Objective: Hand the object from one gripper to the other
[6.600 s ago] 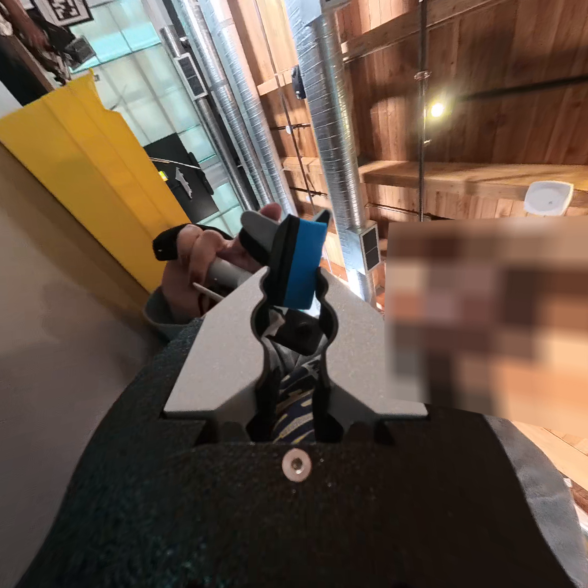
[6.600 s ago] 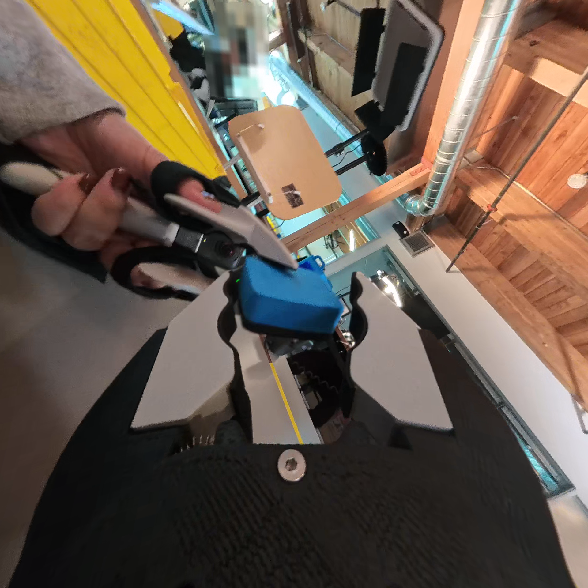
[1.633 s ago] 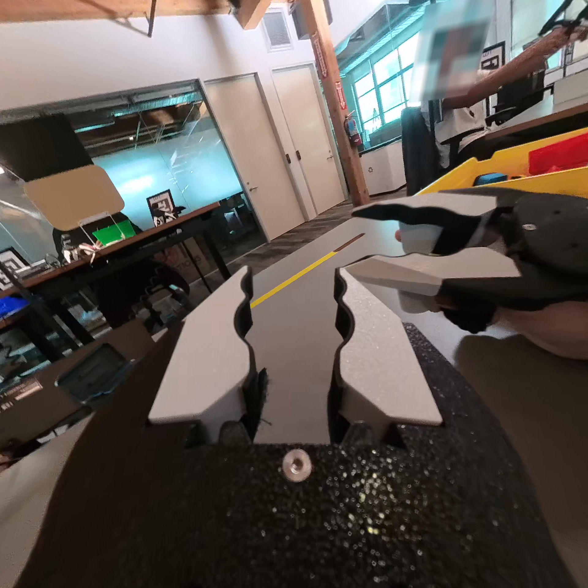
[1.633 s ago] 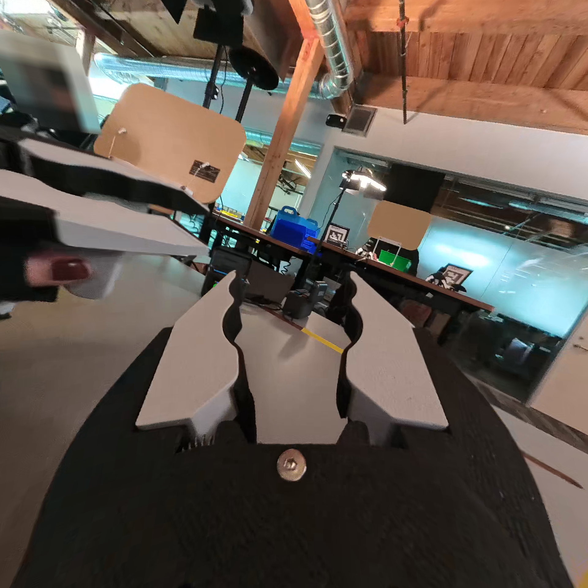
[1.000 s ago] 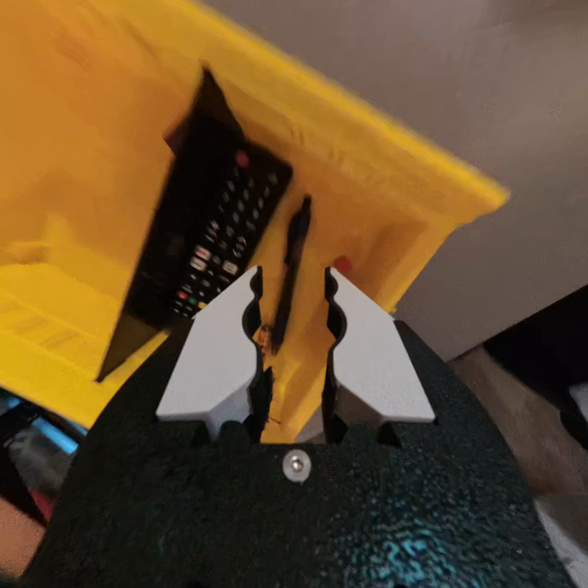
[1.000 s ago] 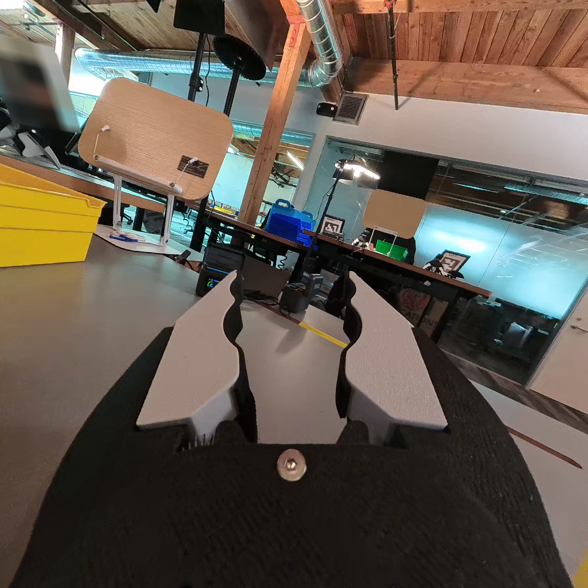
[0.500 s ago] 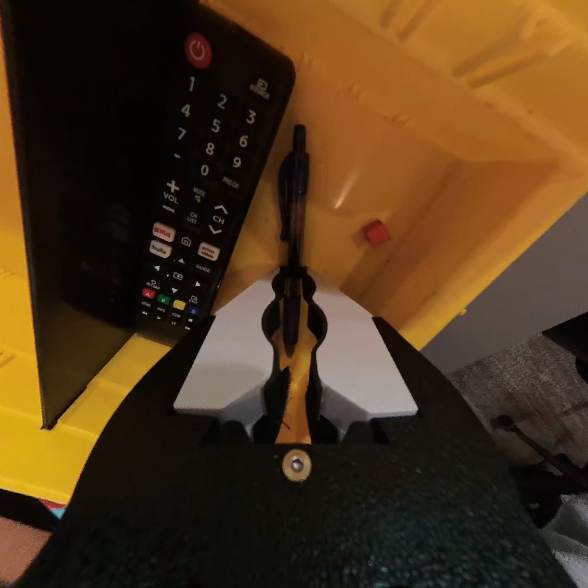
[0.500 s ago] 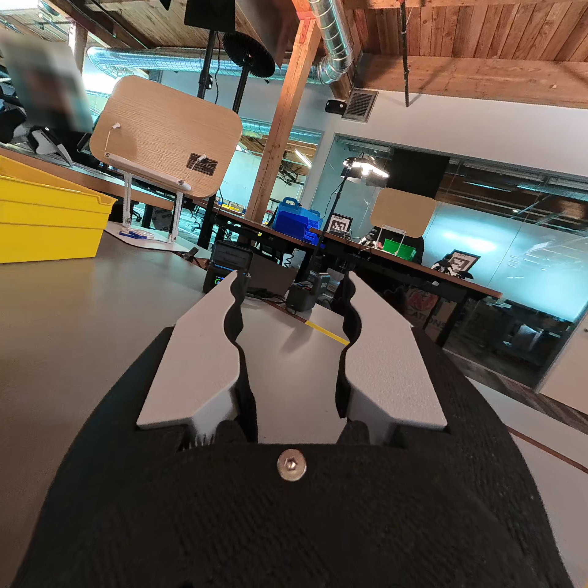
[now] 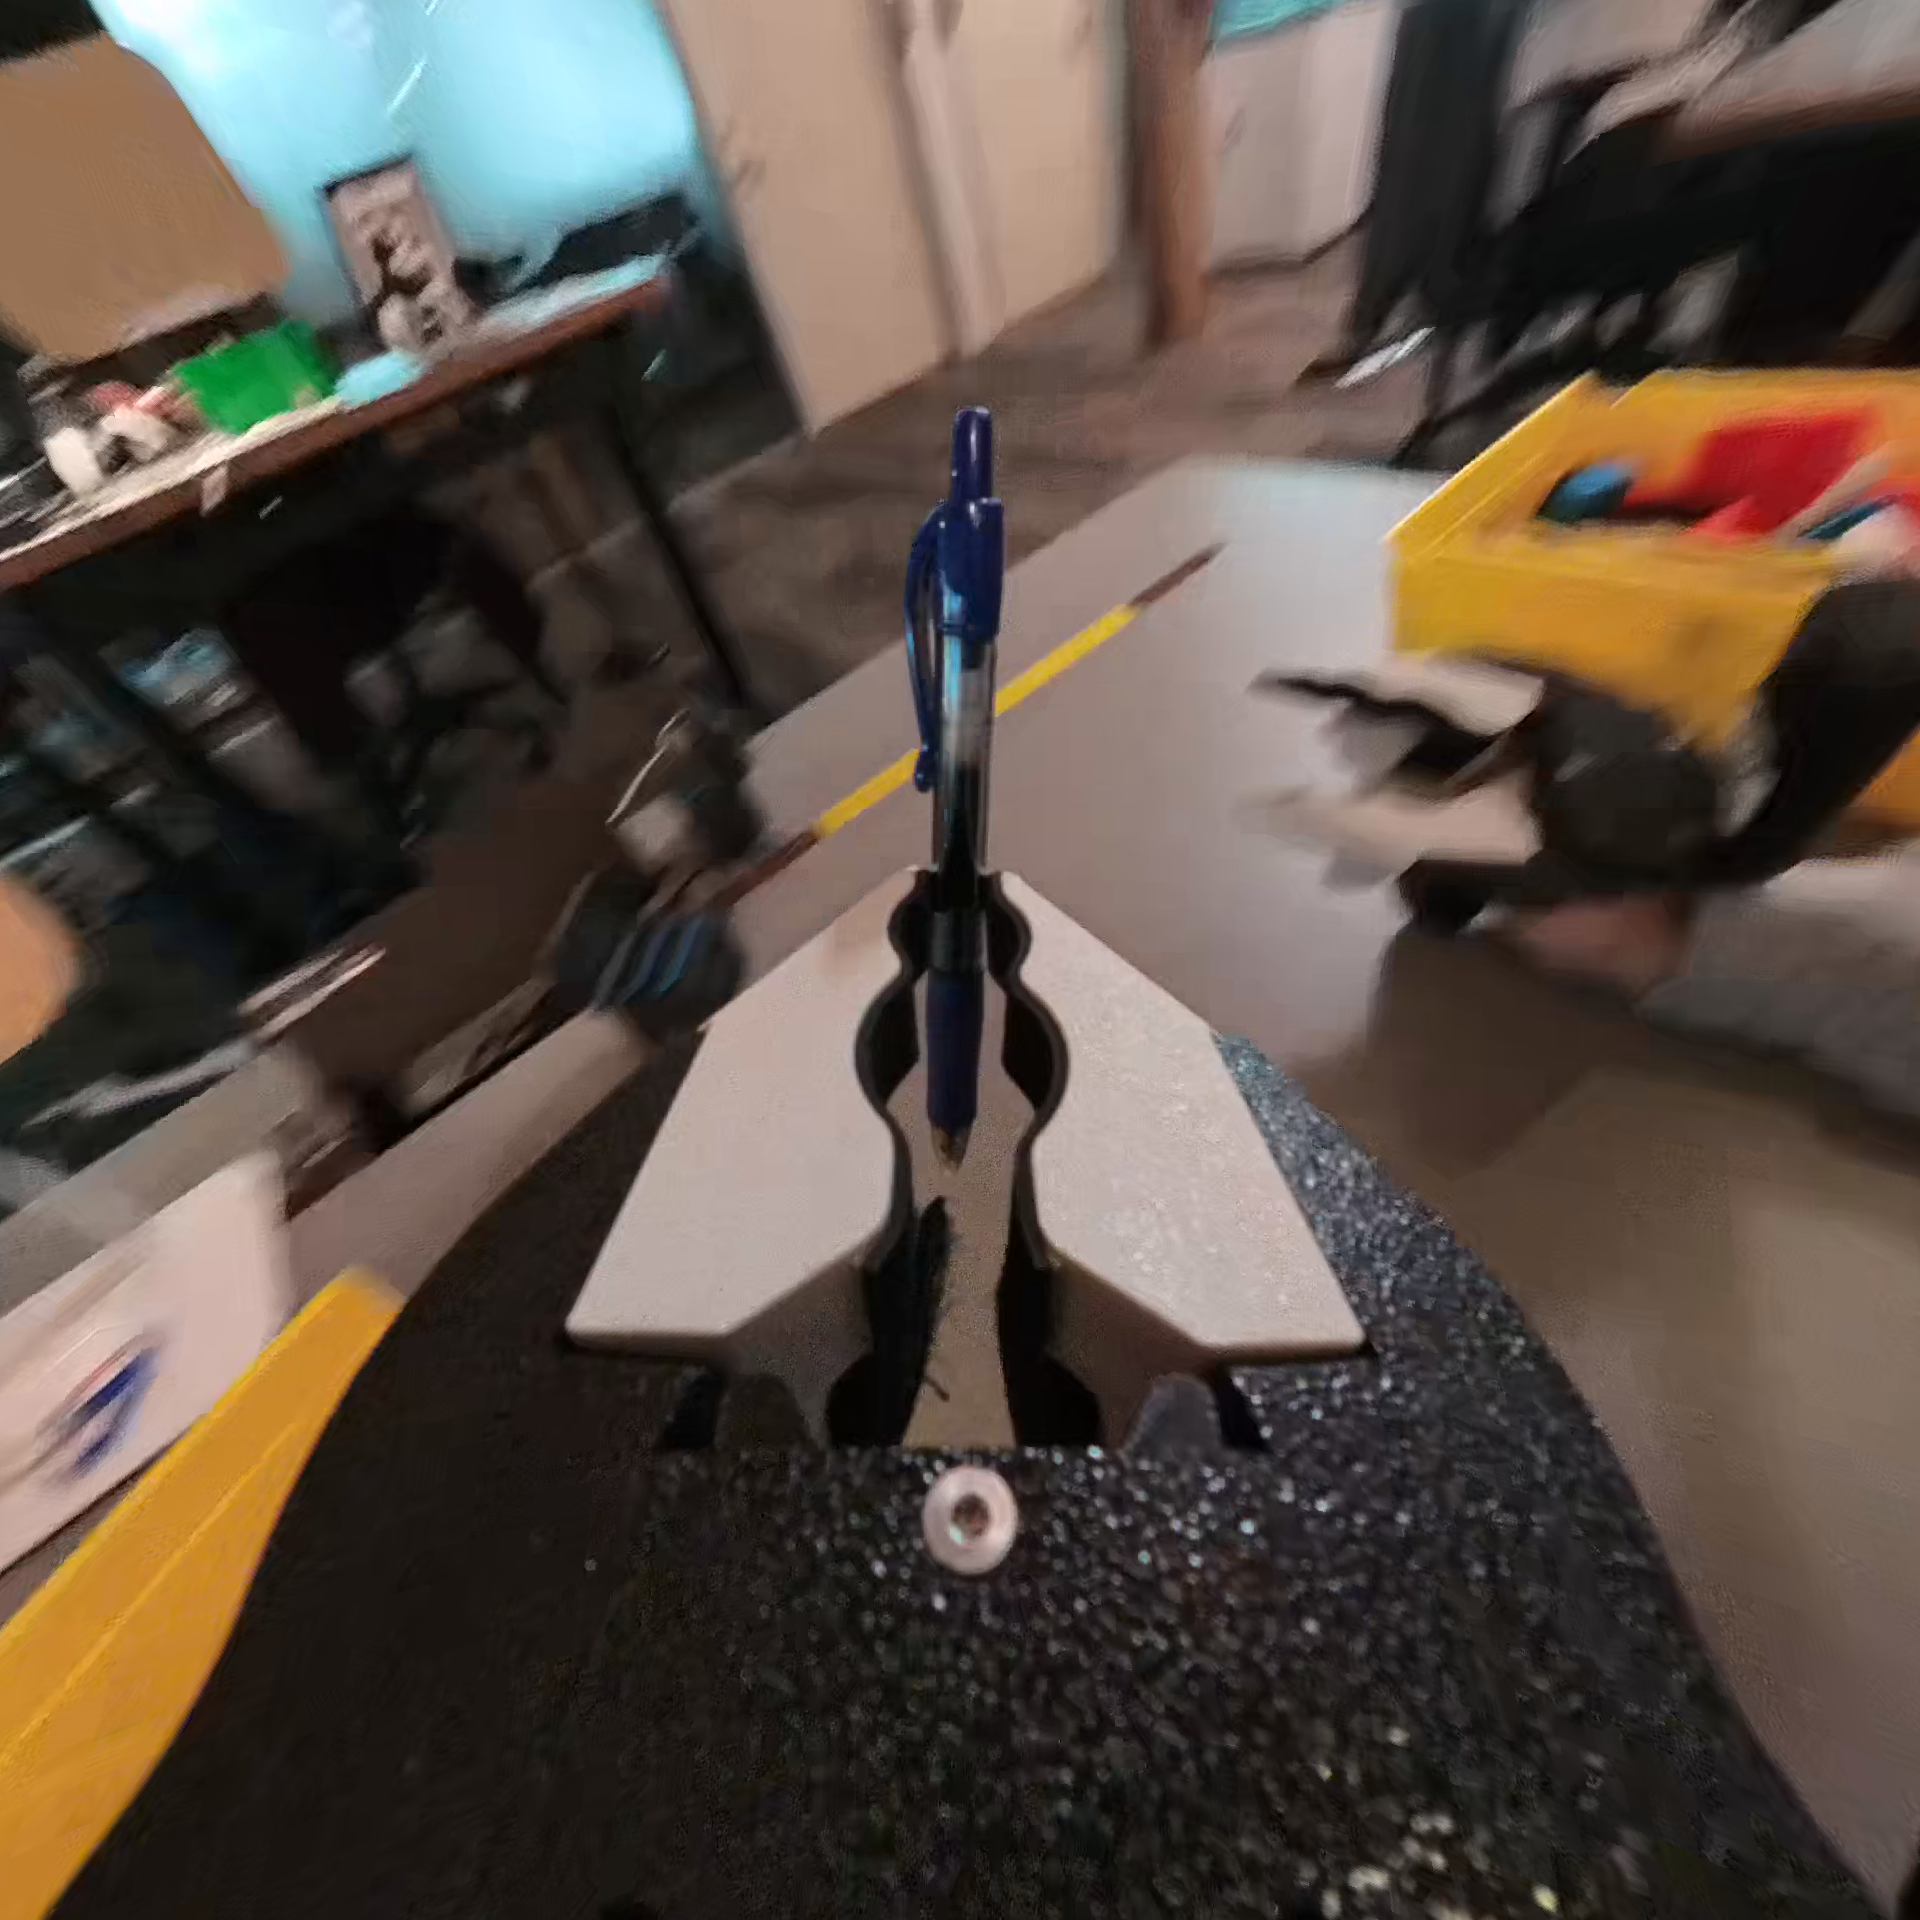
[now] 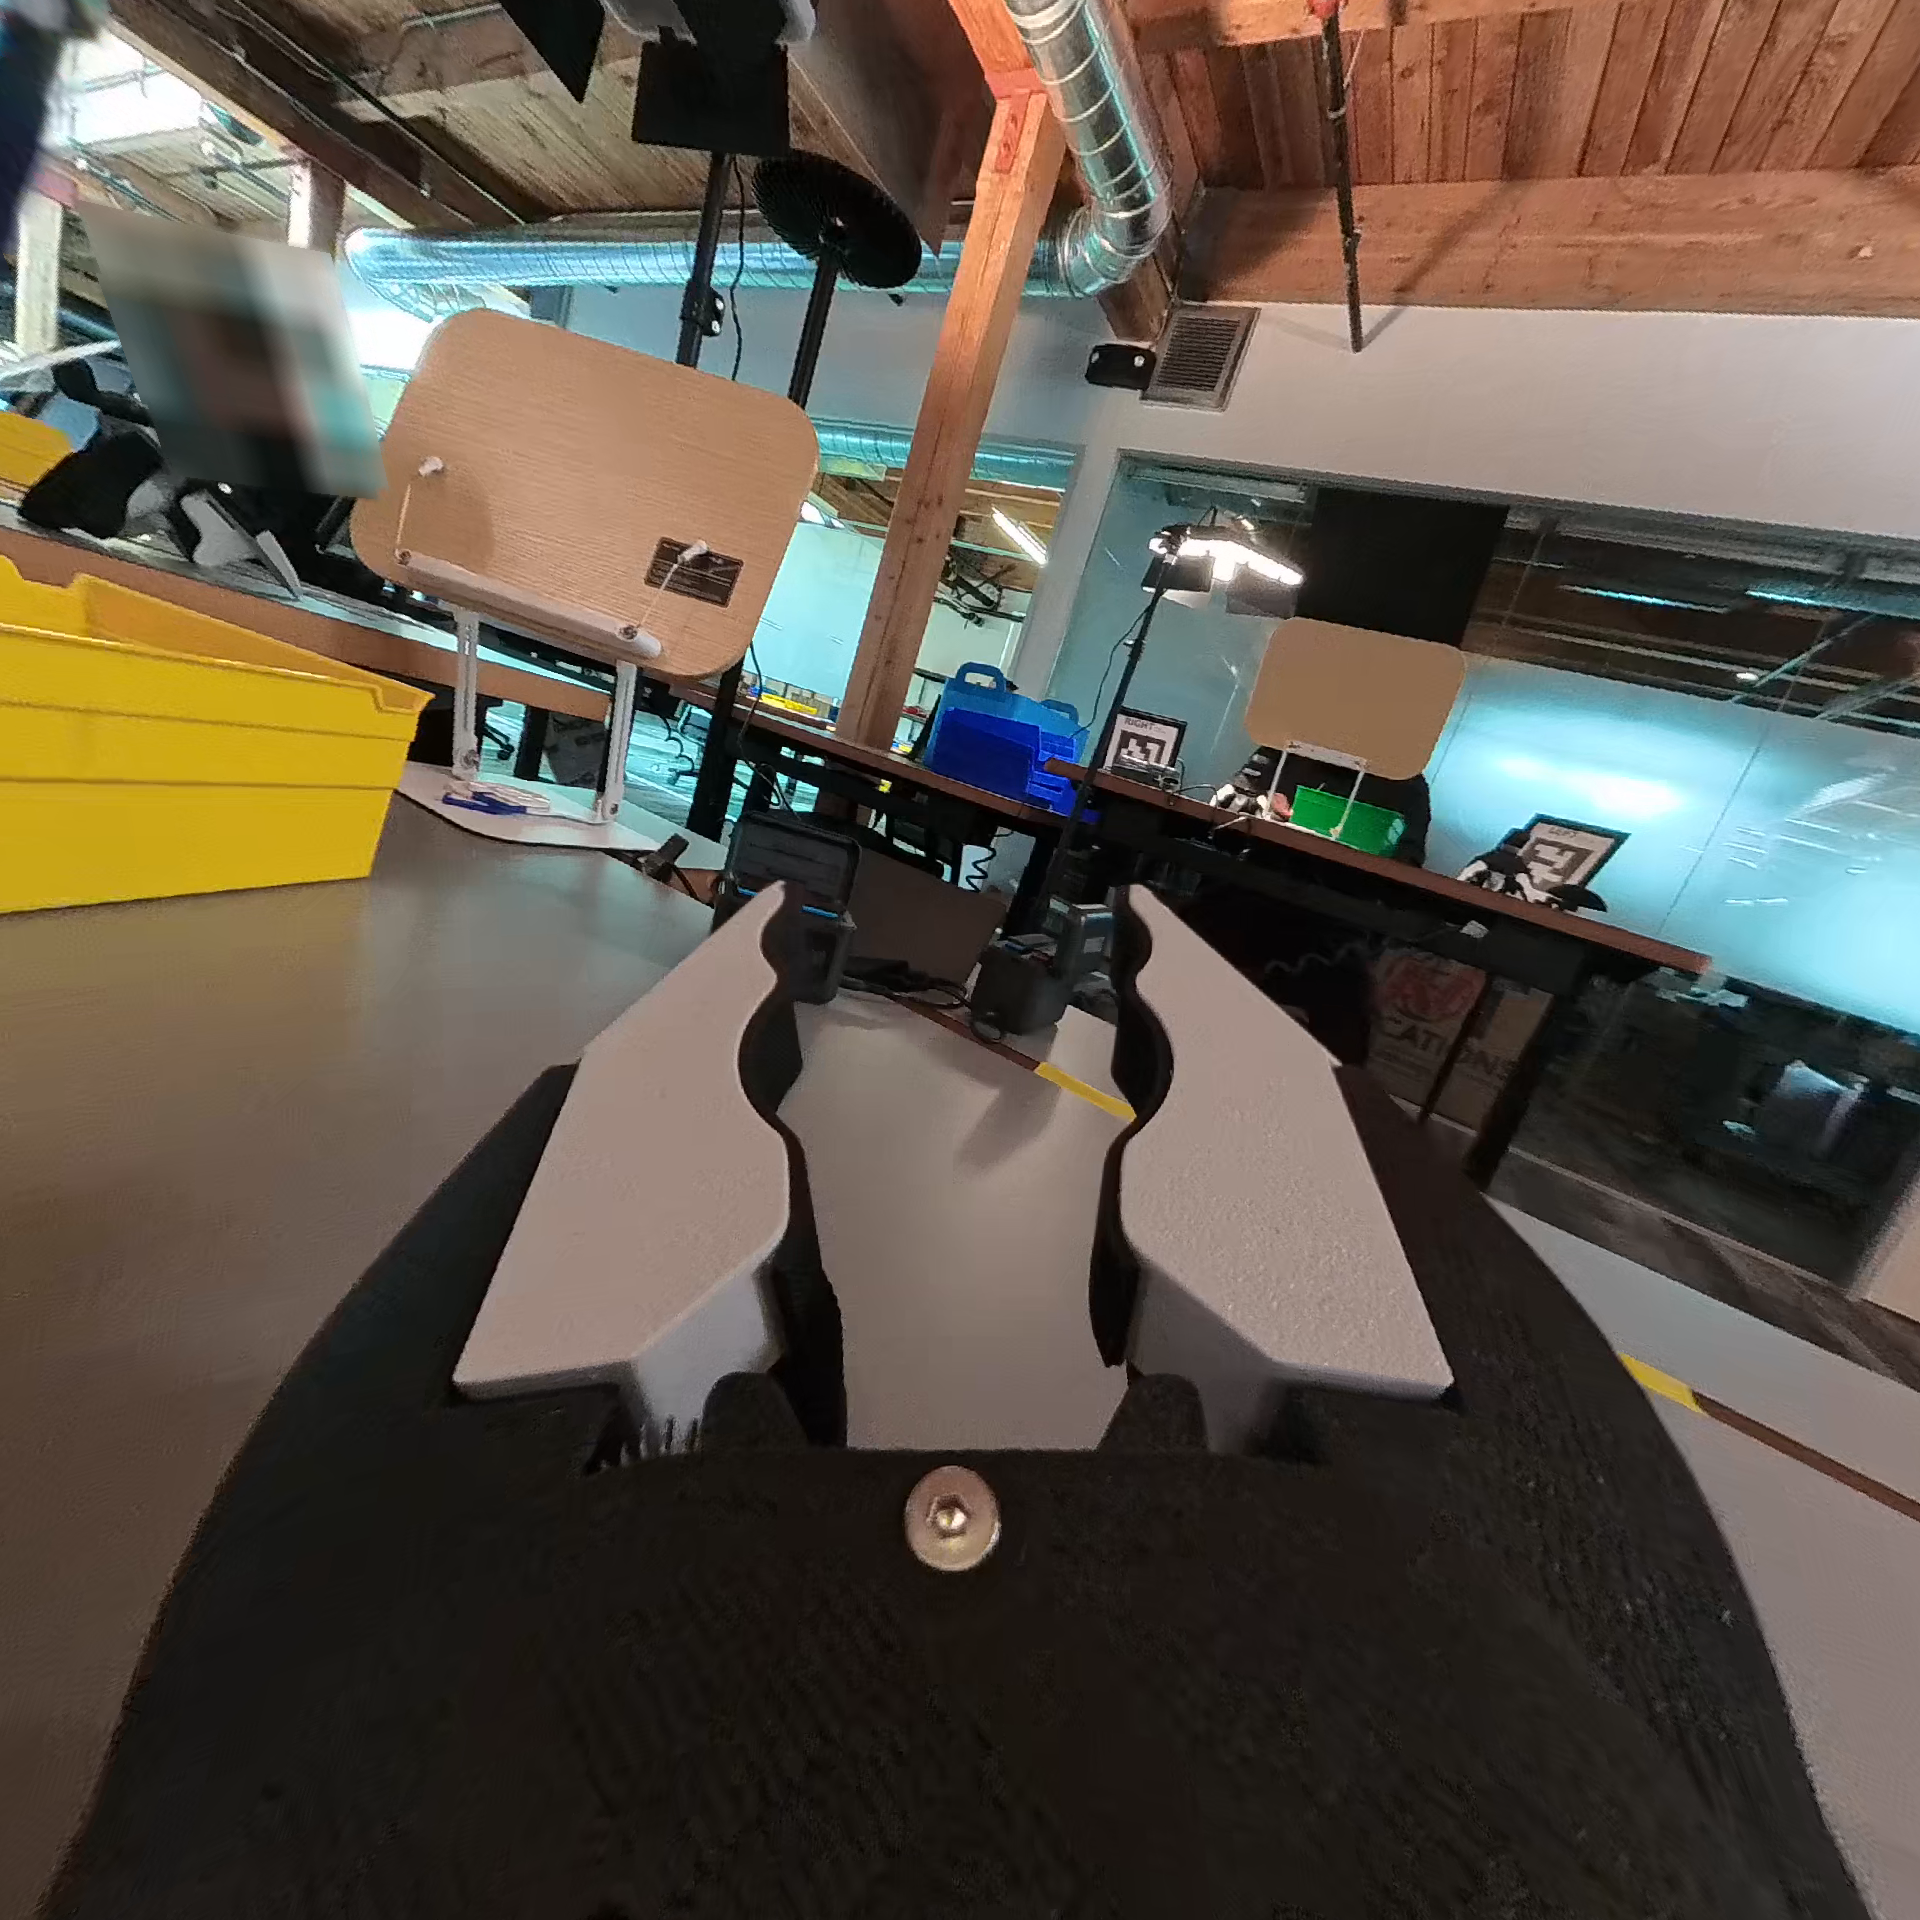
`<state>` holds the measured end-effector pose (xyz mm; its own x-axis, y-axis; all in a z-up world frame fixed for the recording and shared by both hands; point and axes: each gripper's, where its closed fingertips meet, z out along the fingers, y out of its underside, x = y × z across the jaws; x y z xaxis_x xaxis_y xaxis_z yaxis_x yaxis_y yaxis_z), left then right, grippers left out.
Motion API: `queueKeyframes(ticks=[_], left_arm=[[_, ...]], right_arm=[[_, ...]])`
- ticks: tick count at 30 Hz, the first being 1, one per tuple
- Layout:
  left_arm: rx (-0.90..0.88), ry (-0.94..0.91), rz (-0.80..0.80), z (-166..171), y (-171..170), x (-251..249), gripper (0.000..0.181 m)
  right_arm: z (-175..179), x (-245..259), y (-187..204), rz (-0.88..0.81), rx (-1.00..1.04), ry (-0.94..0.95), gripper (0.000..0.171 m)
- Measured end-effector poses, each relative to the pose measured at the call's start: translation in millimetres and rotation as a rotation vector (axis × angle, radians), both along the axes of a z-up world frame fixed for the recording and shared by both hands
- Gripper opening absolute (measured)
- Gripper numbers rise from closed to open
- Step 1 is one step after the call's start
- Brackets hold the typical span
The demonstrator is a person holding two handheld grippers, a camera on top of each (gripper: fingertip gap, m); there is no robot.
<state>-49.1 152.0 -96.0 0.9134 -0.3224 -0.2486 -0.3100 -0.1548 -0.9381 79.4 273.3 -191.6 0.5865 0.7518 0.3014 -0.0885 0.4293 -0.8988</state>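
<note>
The blue pen (image 9: pixel 958 727) stands pinched between the fingers (image 9: pixel 790 1122) of the left gripper (image 9: pixel 958 904), running straight toward 12 o'clock in the left wrist view. Its rubber grip sits in the scalloped gap near the tips, the writing point aims back toward the gripper body, and the clip and click-button end juts out well past the tips. The fingers are closed nearly together on the barrel, with only the pen's width between them.

At about 2 o'clock from the pen, blurred, the right gripper (image 9: pixel 1621 790) shows as a dark shape with pale fingers, well apart from the pen. Just behind it lies a yellow bin (image 9: pixel 1600 613) holding red and blue items — too smeared to tell what they are. The grey tabletop (image 9: pixel 1195 727) stretches beneath, crossed by a yellow strip (image 9: pixel 1049 665).

In the right wrist view the right gripper (image 10: pixel 956 925) hangs low over the tabletop (image 10: pixel 260 1039) with its fingers (image 10: pixel 665 1195) spread wide and nothing between them. At 10 o'clock sits a stack of yellow bins (image 10: pixel 187 769); at 11 o'clock, beside it, a tilted wooden board on a white stand (image 10: pixel 582 499).
</note>
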Motion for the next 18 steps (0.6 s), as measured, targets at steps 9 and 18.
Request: queueKeyframes(ticks=[9, 18], left_arm=[[0.358, -0.337, -0.252, -59, 94, 84, 0.007], [0.196, -0.536, -0.558, -94, 86, 110, 0.007]], right_arm=[[-7, 0, -5, 0.186, -0.150, -0.007, 0.048], [-28, -23, -33, 0.414, -0.169, -0.217, 0.034]])
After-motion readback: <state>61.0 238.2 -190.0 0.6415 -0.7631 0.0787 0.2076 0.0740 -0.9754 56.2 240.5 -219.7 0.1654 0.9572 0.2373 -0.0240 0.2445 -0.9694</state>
